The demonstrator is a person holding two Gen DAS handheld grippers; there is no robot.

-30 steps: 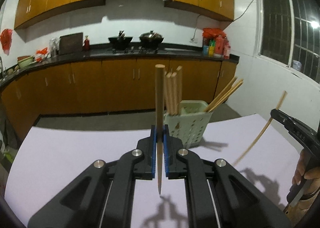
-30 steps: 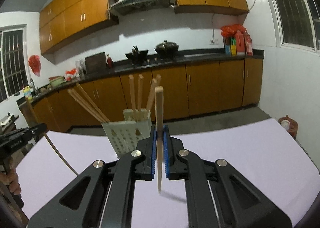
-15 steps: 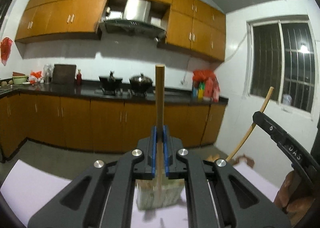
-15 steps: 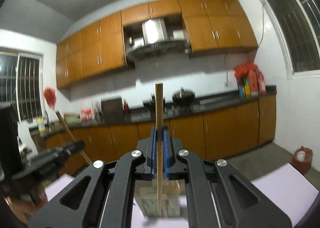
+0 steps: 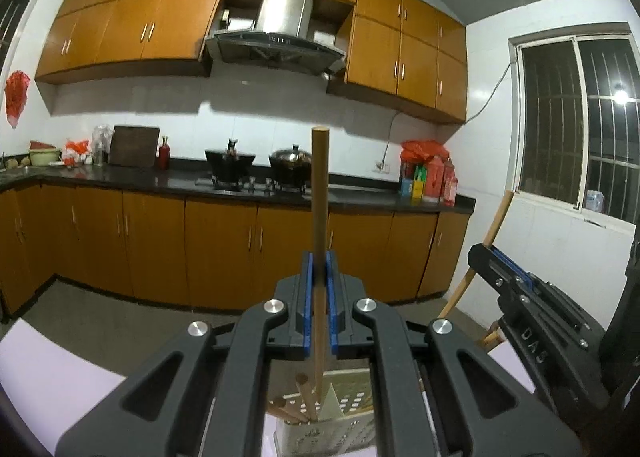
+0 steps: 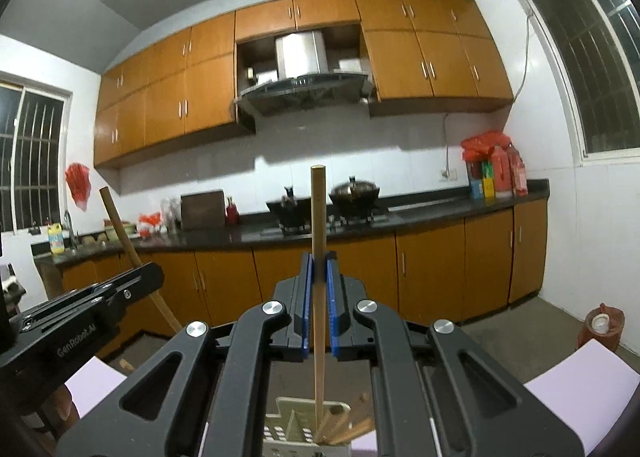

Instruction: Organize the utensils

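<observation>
Left gripper [image 5: 319,285]: clenched on one chopstick, blue pads pressed to its sides, aimed roughly level toward the kitchen counter.
Left chopstick [image 5: 320,193]: upright between the pads, blunt end well above the gripper, thin end reaching down to the mouth of the utensil basket.
Right gripper [image 6: 319,285]: also clamped on a single chopstick, pads tight on the shaft, pointing level.
Right chopstick [image 6: 318,225]: upright, near vertical, lower end dipping to the basket's rim (whether the tip is inside, cannot tell).
Utensil basket [image 5: 344,401]: pale green, perforated walls, directly below and just ahead of both grippers; seen from above at the bottom edge of each wrist view.
Basket contents: several more chopsticks [image 5: 298,405] leaning inside the basket, ends poking up beside the held sticks.
Basket footing: on a pale lilac table cover [image 5: 52,373], which spreads out on both sides of the basket.
Grippers relative to basket: left one approaching from the basket's left, right one from its right (each visible at the edge of the other's view, sticks tilted).
Behind the basket: floor, then orange-brown cabinets [image 6: 432,265] under a dark counter with two pots.
</observation>
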